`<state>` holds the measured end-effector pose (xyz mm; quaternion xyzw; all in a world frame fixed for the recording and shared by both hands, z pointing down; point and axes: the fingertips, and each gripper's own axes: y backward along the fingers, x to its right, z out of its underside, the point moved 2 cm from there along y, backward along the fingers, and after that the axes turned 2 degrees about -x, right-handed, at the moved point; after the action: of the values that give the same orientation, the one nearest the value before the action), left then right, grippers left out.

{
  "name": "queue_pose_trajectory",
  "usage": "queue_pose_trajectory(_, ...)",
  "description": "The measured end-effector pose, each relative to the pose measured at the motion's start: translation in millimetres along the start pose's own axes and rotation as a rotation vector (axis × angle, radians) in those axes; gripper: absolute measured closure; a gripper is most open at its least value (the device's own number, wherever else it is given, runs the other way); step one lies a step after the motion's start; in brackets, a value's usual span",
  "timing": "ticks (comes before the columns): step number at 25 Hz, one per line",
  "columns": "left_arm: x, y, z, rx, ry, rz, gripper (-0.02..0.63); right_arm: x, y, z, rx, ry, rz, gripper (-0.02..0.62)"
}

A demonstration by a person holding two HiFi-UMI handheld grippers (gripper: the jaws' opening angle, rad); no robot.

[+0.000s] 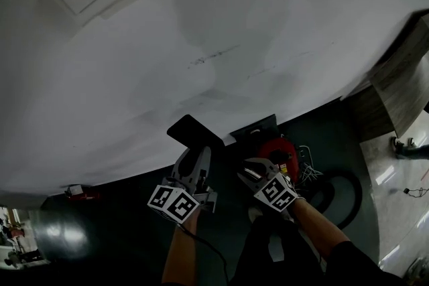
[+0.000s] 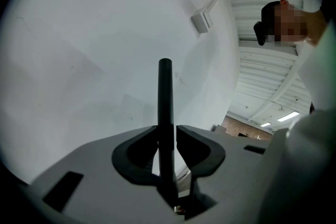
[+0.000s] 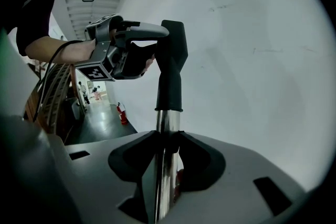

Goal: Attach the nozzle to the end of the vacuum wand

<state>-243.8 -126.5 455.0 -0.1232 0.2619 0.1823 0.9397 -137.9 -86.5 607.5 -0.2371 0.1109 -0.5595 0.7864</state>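
Head view only: white wall, red vacuum body below it.
Right gripper view only: black nozzle, collar over end of chrome wand.
Right gripper jaws clamped on wand.
Left gripper jaws narrow, straddling nozzle edge-on, sliver of gap at one pad.

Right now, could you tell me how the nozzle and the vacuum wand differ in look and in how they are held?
The nozzle is matte black; the wand is shiny metal. The nozzle widens to a flat head; the wand is a plain round tube. The right tool is shut on the wand; the left tool straddles the nozzle with a slight gap. Both stand in one line, joined end to end.
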Motion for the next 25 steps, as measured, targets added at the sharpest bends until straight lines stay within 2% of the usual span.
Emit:
queue_pose_trajectory(5, 8, -3, 2, -0.014, -0.017, 0.028, 0.495, 2, 3, 0, 0.004, 0.002, 0.023, 0.449)
queue_pose_trajectory(17, -23, 6, 13, -0.04, 0.013, -0.038, 0.489, -9, -22, 2, -0.061, 0.026, -0.003, 0.449)
queue_pose_trajectory(20, -8, 3, 10, -0.051, -0.016, 0.007, 0.489, -5, -8, 1, -0.045, 0.015, 0.015, 0.449)
queue_pose_trajectory(25, 48, -22, 5, -0.055, -0.071, 0.155, 0.489, 17, 36, -9, 0.032, -0.001, 0.11, 0.449)
